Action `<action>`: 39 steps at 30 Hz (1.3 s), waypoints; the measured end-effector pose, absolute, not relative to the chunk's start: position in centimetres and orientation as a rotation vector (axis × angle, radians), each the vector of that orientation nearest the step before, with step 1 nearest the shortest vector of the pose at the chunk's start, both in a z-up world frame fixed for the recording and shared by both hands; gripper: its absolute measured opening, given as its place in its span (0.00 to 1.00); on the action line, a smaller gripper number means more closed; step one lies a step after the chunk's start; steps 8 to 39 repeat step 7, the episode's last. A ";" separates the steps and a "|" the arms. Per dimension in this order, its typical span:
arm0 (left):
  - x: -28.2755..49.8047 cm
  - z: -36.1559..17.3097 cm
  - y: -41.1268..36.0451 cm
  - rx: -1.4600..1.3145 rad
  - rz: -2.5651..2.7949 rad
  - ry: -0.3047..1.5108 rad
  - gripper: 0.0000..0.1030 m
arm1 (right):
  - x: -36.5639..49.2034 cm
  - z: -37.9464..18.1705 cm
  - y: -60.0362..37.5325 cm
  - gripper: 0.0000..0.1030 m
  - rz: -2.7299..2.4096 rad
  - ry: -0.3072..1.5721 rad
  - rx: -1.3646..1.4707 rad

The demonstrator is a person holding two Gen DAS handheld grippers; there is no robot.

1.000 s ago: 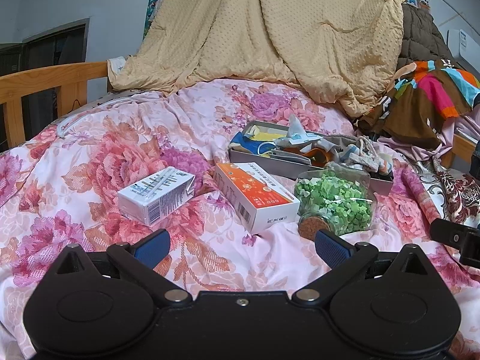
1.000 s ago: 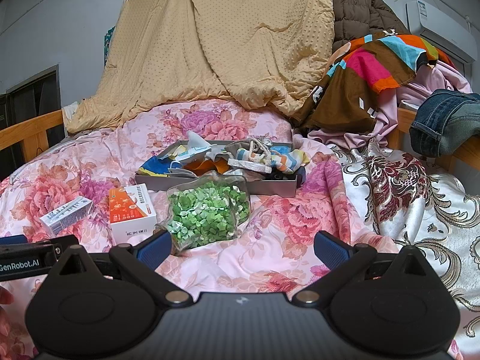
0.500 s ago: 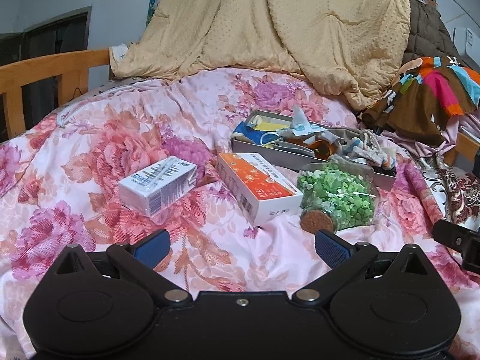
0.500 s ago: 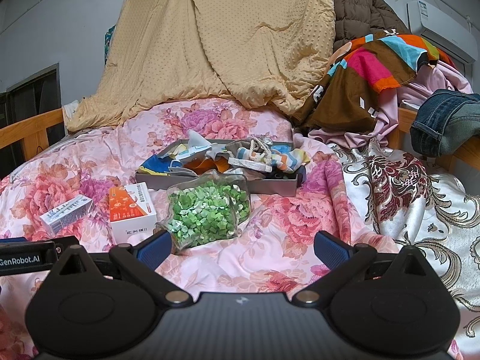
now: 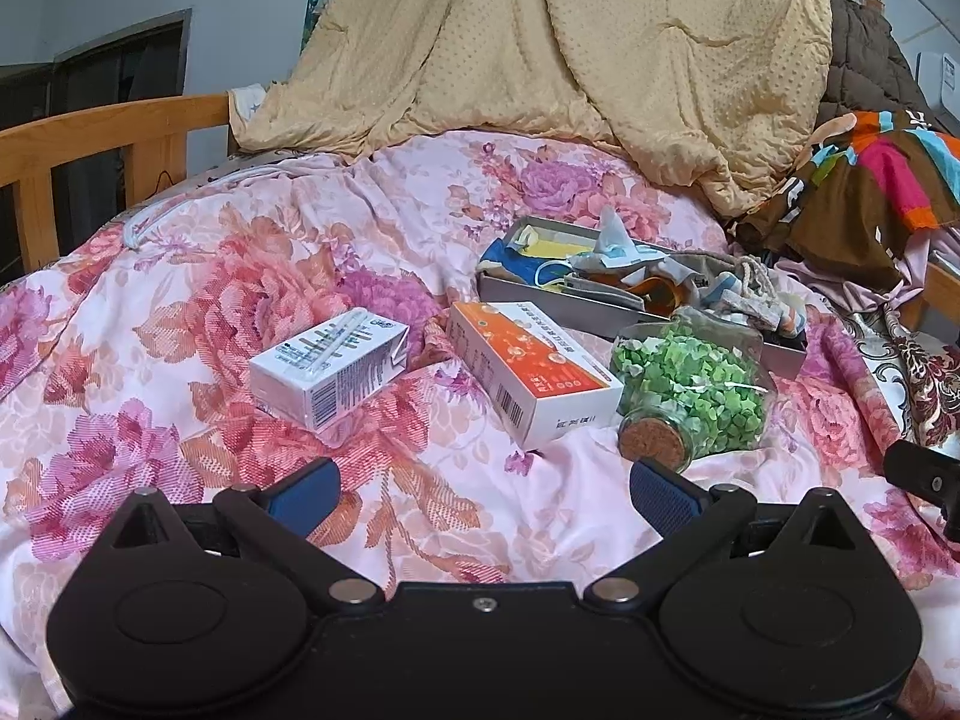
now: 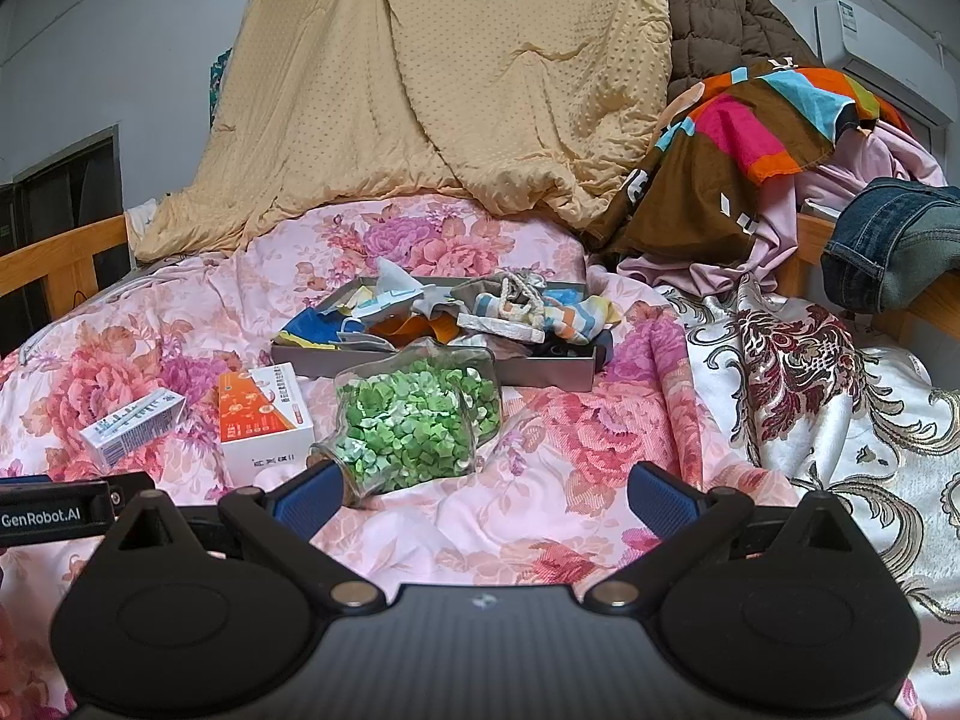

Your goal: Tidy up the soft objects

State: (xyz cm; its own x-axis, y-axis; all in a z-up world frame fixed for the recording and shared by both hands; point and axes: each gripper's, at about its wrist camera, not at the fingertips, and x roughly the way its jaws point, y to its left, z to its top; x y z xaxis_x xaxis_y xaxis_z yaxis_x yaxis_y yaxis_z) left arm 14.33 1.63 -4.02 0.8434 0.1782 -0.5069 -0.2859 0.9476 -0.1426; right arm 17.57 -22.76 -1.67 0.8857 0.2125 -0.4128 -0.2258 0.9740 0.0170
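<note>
Writing: "GenRobot.AI" reads on the left hand-held gripper (image 6: 54,513) at 9 o'clock in the right wrist view; the print on the orange box (image 5: 528,369) and the white carton (image 5: 330,369) is too small to read.
Soft objects: heaped in the grey tray (image 5: 600,309) on the bed (image 5: 180,276), at 1 o'clock.
Jar (image 5: 690,384): on its side, touching the tray.
Left hand-held gripper (image 5: 483,489): released, empty.
Right hand-held gripper (image 6: 483,489): released, empty.
Change: the left view has edged closer to the boxes; nothing on the bed has moved.

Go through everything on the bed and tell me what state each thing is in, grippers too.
Left gripper: open, holding nothing.
Right gripper: open, holding nothing.
Glass jar: lying on its side, corked, full of green pieces.
Orange box: closed, lying flat.
White carton: closed, lying on its side.
Grey tray: open-topped, heaped with soft items.
</note>
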 end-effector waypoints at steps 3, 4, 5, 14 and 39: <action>14.3 -4.0 1.6 -0.216 0.245 0.508 0.99 | 17.6 -1.7 -22.7 1.00 0.227 0.426 -0.031; 14.3 -4.1 1.6 -0.217 0.244 0.509 0.99 | 17.6 -1.7 -22.7 1.00 0.228 0.427 -0.031; 14.3 -4.2 1.7 -0.218 0.246 0.509 0.99 | 17.6 -1.6 -22.7 1.00 0.228 0.427 -0.031; 14.4 -4.2 1.7 -0.222 0.246 0.511 0.99 | 17.7 -1.7 -22.8 1.00 0.229 0.430 -0.033; 14.4 -4.2 1.7 -0.222 0.246 0.511 0.99 | 17.7 -1.7 -22.8 1.00 0.229 0.430 -0.033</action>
